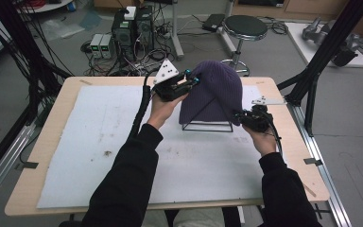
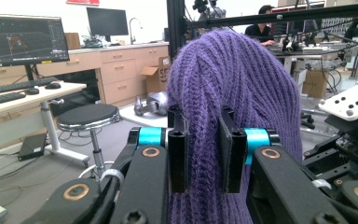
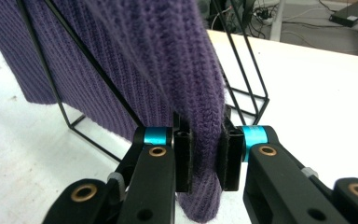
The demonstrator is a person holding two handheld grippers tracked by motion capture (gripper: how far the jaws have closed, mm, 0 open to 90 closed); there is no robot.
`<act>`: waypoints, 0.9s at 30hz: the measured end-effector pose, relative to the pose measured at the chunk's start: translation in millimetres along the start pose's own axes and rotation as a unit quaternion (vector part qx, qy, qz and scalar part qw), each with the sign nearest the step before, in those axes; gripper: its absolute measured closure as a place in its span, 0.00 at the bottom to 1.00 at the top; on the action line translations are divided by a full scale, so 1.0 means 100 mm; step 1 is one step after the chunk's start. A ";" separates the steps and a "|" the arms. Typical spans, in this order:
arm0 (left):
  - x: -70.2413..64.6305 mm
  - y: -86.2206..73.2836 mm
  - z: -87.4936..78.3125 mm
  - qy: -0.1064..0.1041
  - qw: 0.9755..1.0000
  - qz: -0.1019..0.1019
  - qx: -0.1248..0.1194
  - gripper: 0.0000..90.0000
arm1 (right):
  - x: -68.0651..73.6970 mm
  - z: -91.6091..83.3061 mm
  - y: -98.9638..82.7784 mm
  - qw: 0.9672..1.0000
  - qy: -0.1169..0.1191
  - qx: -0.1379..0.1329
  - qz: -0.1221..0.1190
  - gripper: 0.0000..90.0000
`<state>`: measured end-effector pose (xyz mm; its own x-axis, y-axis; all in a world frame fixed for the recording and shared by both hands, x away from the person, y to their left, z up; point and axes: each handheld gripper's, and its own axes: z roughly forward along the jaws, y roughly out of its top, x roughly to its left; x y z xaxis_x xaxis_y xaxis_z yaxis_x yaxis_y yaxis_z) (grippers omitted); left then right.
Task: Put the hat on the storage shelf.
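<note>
The purple knit hat [image 1: 213, 94] sits draped over a black wire stand [image 1: 207, 124] on the bench [image 1: 52, 142]. The left claw [image 2: 204, 140] is clenched on a fold of knit high on the stand's left side; the right claw [image 3: 206, 156] pinches the hem at the stand's lower right corner. It looks soft, light and stretchy, so the thick ribbed edge is the surest place to grip

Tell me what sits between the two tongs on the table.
In the high view, the purple knit hat draped over a black wire stand spans from the left tongs to the right tongs; both pinch its knit.
</note>
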<state>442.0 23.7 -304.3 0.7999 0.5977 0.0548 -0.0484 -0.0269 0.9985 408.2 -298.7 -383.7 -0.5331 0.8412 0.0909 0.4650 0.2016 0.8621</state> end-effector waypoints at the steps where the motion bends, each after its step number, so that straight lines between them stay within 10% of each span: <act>1: 0.00 -0.02 0.00 -0.001 1.000 -0.002 0.004 0.86 | 0.00 0.00 0.00 1.000 0.000 0.000 0.000 0.89; 21: -0.04 -0.30 0.02 -0.005 0.999 -0.012 0.034 0.85 | -0.03 0.17 -0.11 0.996 -0.038 0.073 0.020 0.88; 27: -0.04 -0.30 0.02 -0.007 0.999 -0.020 0.031 0.82 | -0.03 0.17 -0.10 0.996 -0.038 0.073 0.026 0.66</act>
<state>441.3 20.7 -334.0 0.8088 0.5879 0.0145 0.0202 -0.0524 0.9984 416.9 -294.8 -401.4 -0.4538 0.8865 0.0906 0.5906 0.2230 0.7755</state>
